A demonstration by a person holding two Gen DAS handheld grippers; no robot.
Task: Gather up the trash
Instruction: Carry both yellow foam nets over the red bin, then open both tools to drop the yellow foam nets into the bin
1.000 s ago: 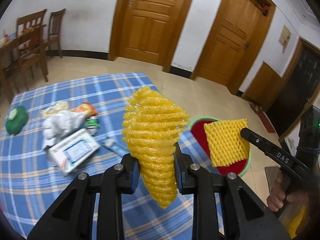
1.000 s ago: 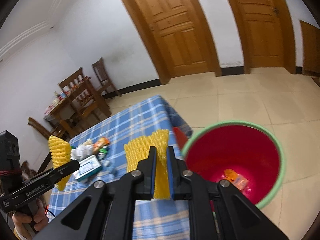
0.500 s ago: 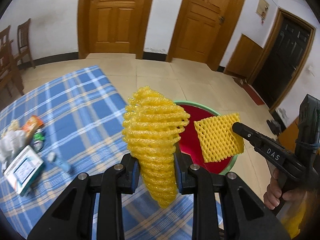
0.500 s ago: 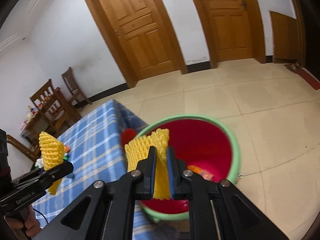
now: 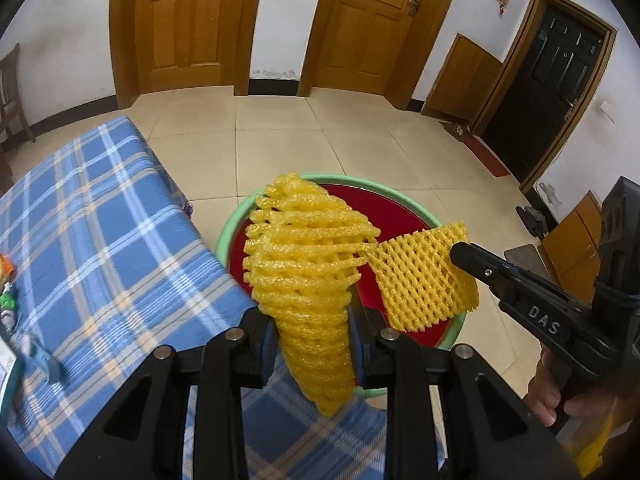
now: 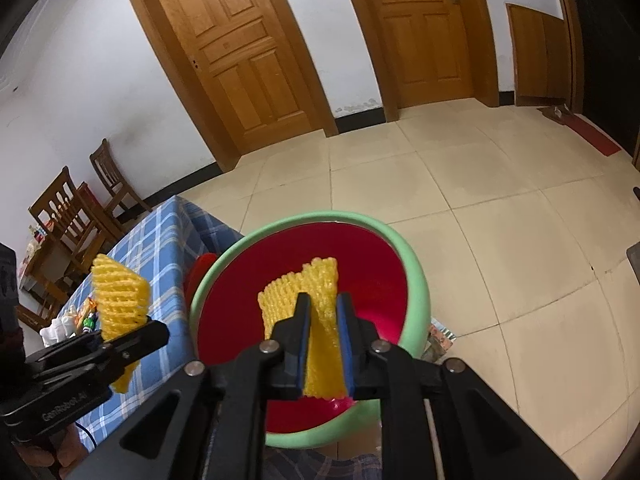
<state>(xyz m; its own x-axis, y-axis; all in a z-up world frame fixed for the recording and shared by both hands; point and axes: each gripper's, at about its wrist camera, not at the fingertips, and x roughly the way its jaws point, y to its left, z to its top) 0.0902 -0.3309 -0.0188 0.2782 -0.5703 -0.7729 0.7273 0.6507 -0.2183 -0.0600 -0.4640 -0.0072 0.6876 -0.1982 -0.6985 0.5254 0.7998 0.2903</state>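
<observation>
**Both grippers holding yellow foam nets at the red bin**

The left gripper (image 5: 310, 342) is clamping a bunched yellow foam net (image 5: 304, 264), jaws closed onto its lower part while the rest is fanning out above them. It is hanging over the edge of the table with the blue checked cloth (image 5: 100, 248), right at the near rim of the red bin with the green rim (image 5: 236, 224) standing on the tiled floor (image 5: 280, 136).

The right gripper (image 6: 322, 344) is pinching a second, flatter foam net (image 6: 304, 288), jaws shut tight on it, holding it upright directly over the bin's red inside. In the left view this net is sitting just beside the bunched one, nearly touching it.

More trash (image 6: 76, 318) is lying further back on the table: a white crumpled piece, an orange wrapper, a small green item. Wooden chairs (image 6: 84, 208) are standing behind the table; two wooden doors (image 6: 240, 52) are closed.
</observation>
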